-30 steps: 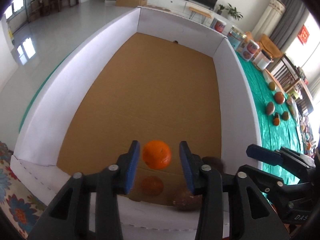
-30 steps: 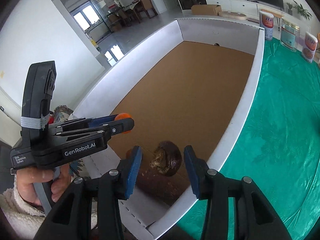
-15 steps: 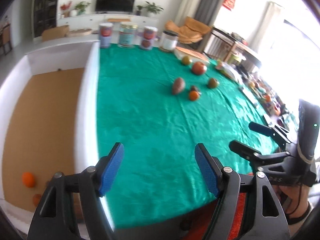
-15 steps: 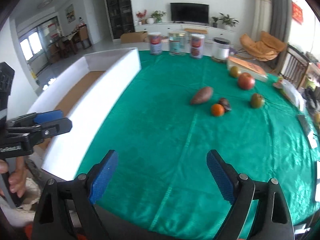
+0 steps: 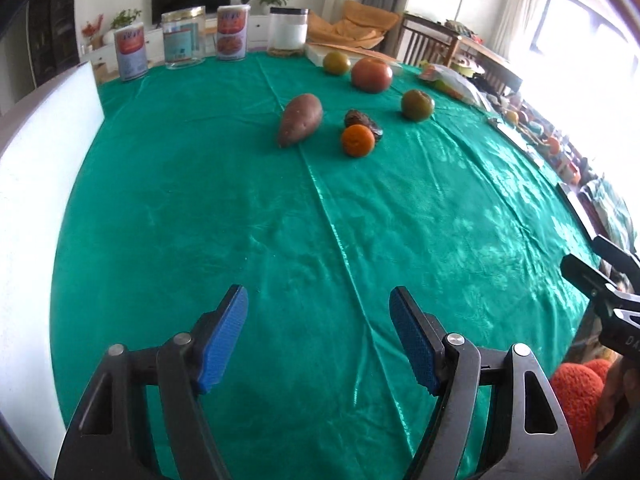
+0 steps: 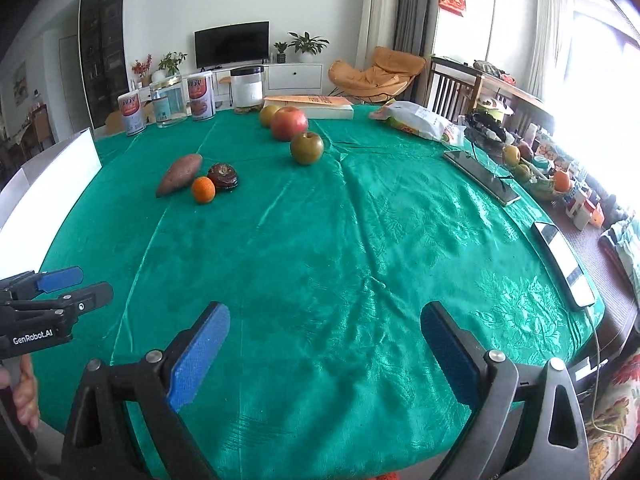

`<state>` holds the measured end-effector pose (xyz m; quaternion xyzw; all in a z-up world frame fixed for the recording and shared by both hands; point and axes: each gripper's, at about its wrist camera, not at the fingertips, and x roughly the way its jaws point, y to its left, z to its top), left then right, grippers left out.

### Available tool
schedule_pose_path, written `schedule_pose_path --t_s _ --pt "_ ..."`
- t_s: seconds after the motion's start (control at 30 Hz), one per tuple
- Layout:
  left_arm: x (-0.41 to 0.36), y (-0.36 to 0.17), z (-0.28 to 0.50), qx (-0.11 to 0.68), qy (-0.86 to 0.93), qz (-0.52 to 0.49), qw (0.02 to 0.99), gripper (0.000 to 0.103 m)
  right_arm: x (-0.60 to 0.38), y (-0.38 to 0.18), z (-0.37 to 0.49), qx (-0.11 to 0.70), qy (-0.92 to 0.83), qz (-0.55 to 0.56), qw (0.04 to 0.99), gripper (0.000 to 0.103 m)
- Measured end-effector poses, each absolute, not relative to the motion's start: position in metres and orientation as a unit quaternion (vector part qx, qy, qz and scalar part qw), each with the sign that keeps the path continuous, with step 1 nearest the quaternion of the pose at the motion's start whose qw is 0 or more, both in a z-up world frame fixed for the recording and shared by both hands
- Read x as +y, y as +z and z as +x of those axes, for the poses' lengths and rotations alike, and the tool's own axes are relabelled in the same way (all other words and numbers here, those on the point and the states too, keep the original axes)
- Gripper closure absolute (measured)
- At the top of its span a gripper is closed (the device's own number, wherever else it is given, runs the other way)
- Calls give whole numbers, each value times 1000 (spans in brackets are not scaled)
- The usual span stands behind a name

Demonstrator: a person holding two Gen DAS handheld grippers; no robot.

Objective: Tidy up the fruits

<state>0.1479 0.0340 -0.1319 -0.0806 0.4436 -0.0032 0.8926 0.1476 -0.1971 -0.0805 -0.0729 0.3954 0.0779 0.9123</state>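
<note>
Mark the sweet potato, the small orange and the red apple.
sweet potato point(image 5: 301, 118), left wrist view, middle of its body
small orange point(image 6: 203, 189), right wrist view, centre of its peel
red apple point(image 6: 289, 123), right wrist view, front face

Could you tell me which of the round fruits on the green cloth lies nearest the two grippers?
The small orange, beside the sweet potato; every other fruit sits farther back.

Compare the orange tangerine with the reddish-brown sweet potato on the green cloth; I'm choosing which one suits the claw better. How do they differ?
The small round orange tangerine is bright and compact; the long reddish-brown sweet potato is dull and clearly larger. The tangerine looks alike from any side, while the sweet potato lies flat, tapering to a point. The tangerine sits close by a dark brown fruit; the sweet potato lies alone. Both rest untouched on the green tablecloth.
</note>
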Motion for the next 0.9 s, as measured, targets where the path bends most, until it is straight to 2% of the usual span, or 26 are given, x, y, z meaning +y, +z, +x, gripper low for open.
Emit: schedule_pose_path --t_s 0.2,0.27,0.4,0.53,0.9 --pt "41 -145 175 443 27 -65 894 27 -184 -86 141 382 53 -115 915 4" --pt "39 -147 185 445 40 -48 893 24 -178 -87 140 374 39 -136 917 3" --pt "40 -153 209 444 61 -29 894 9 -172 -88 138 366 29 -162 916 2" --pt "50 -156 239 447 86 -40 889 2 -176 -90 141 373 28 -156 914 2" --pt "53 -157 245 448 88 -39 889 2 -183 -88 140 376 28 -137 916 2"
